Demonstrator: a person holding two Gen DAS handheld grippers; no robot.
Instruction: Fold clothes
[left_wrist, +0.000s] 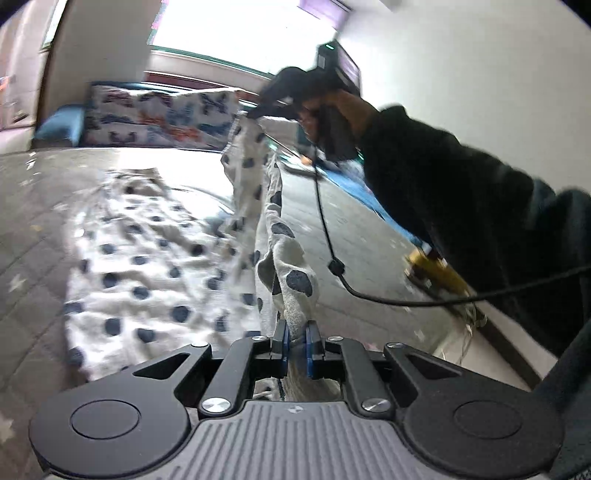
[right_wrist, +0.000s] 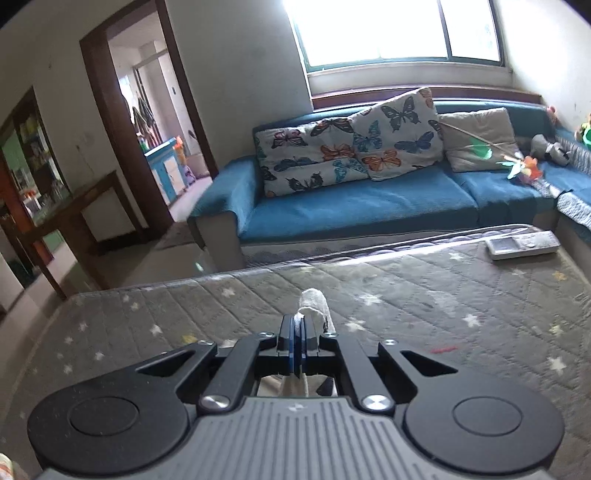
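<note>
Above one quilted mattress (left_wrist: 44, 206), two tools (left_wrist: 296, 334) (right_wrist: 297, 332) each clamp one dotted garment (left_wrist: 155, 258).

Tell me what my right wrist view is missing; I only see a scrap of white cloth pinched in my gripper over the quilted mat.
Observer: The left wrist view shows that scrap belongs to a white garment with dark dots; the right gripper lifts one end of it high.
Operator: Report the left gripper.
Observer: The left gripper is shut on another edge of the same garment, lower down.
Operator: Say where the rest of it lies.
Observer: Most of it is spread, wrinkled, on the quilted mat, left of the raised strip.
Operator: Name anything near my arm.
Observer: A black cable hangs from your gripper, apart from the cloth.
</note>
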